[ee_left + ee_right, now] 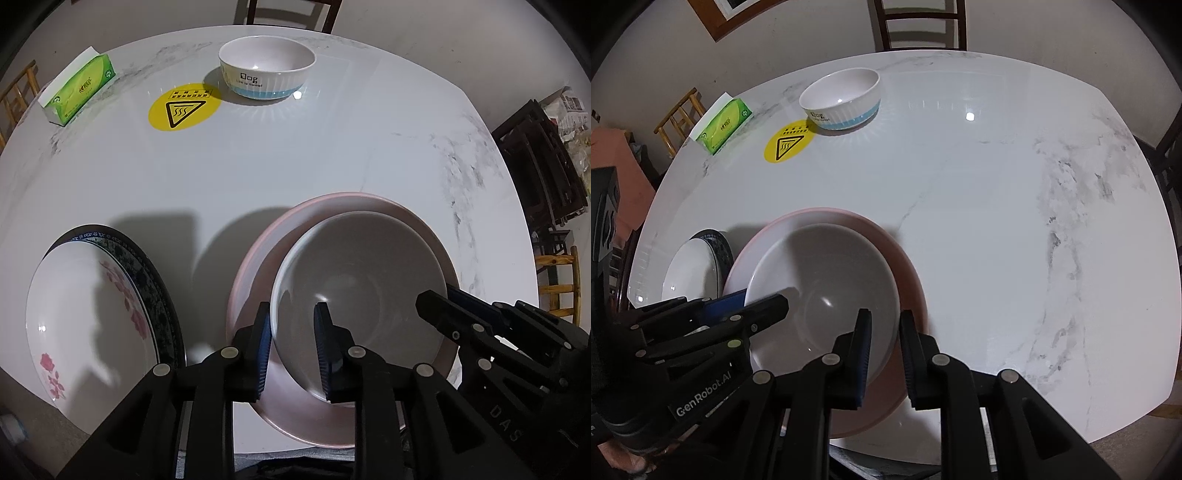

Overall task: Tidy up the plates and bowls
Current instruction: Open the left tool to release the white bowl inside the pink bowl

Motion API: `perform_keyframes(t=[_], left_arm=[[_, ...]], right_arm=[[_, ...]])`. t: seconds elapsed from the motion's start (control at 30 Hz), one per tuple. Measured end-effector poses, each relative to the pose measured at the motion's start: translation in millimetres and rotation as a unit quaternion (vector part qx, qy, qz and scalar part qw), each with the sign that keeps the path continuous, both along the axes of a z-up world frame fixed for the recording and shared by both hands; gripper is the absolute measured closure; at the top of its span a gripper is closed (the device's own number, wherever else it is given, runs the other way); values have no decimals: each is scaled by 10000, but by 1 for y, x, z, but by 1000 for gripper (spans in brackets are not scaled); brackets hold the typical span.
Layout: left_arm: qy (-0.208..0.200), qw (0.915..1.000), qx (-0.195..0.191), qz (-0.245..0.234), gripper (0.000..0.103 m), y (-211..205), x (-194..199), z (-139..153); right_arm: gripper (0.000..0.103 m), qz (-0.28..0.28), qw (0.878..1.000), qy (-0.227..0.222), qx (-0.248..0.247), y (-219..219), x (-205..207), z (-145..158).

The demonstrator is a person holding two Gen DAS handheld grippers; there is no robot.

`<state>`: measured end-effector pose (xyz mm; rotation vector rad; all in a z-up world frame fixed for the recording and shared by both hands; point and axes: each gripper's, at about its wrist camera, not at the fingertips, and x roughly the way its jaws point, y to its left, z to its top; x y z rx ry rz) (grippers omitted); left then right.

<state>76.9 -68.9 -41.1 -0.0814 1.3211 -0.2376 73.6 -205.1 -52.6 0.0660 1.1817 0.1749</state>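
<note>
White marble worktop (295, 162) filled both views, with dark wooden chairs (919, 26) beyond its far edge. On its near side sat a pink plate (258, 258), and inside that a plain white bowl (362, 280). Left of these, a flowered white plate (88, 317) lay on a dark-rimmed plate (155, 273). Across the worktop stood a ribbed bowl (266, 70) with a blue band, beside a yellow warning sticker (184, 107) and a green tissue box (81, 88). The left tongs (291, 343) straddled the white bowl's left rim, narrowly parted, pads not visibly pressing. The right tongs (884, 354) straddled its right rim, nearly closed; whether they gripped it could not be told.
</note>
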Motion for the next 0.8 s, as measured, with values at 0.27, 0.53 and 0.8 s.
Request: perform_keyframes(t=[0.27,0.53,0.8], left_arm=[[-88,9999,-56,-26,80,0,0,4],[-298,9995,-68,-51,77,1,-2,15],[-385,9992,-104,-13,76,6,-1,20]], right_arm=[[85,8,10000,2,-31,0,-1,0],[81,35,10000,-26,-64,1,-3,1],[80,76,9997,-154,-196,5,-5,7]])
